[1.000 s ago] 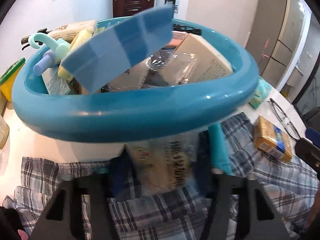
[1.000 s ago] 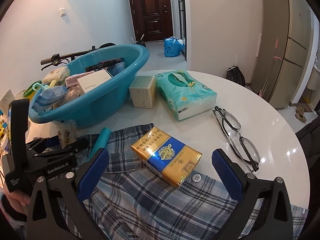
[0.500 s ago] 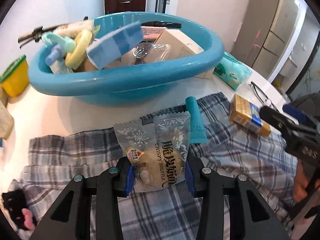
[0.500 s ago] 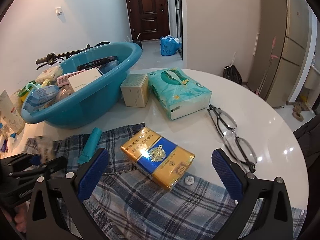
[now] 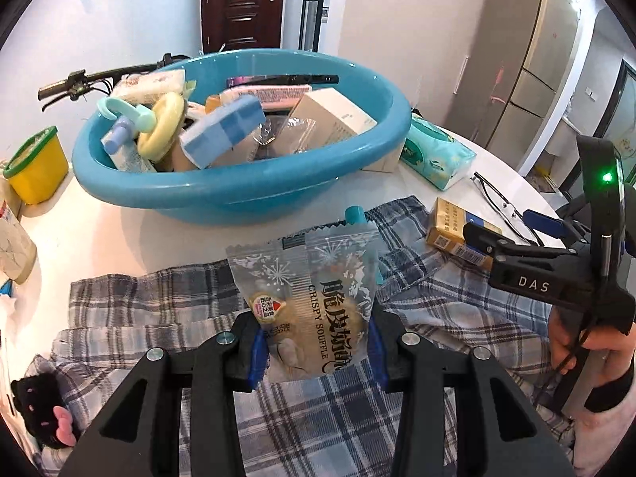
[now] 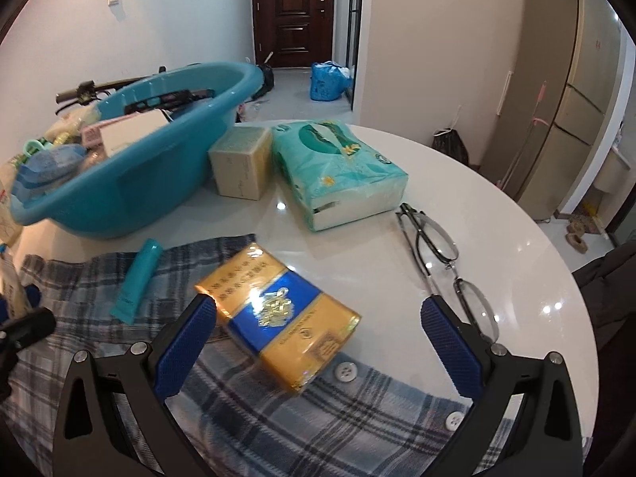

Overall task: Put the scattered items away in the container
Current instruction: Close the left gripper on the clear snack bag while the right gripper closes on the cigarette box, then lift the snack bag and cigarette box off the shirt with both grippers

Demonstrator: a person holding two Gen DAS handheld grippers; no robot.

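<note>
Your left claw [image 5: 314, 351] has just closed on the snack packet [image 5: 308, 300], lifted clear; the basin [image 5: 246, 194] waits at 12 o'clock. Your right claw [image 6: 318, 340], released, straddles the cigarette pack [image 6: 278, 318].

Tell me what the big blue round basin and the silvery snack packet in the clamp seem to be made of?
The big blue round basin looks like moulded plastic: smooth, glossy, with light glinting on its thick rolled rim. The silvery snack packet, pinched in the left gripper, seems thin crinkly plastic film, part see-through, with a zigzag-cut top edge.

White walls [image 6: 190, 20], dark wooden door [image 6: 294, 12], grey tiled floor [image 6: 290, 95], beige cabinets [image 6: 572, 91], glossy white round table [image 6: 497, 246]
</note>
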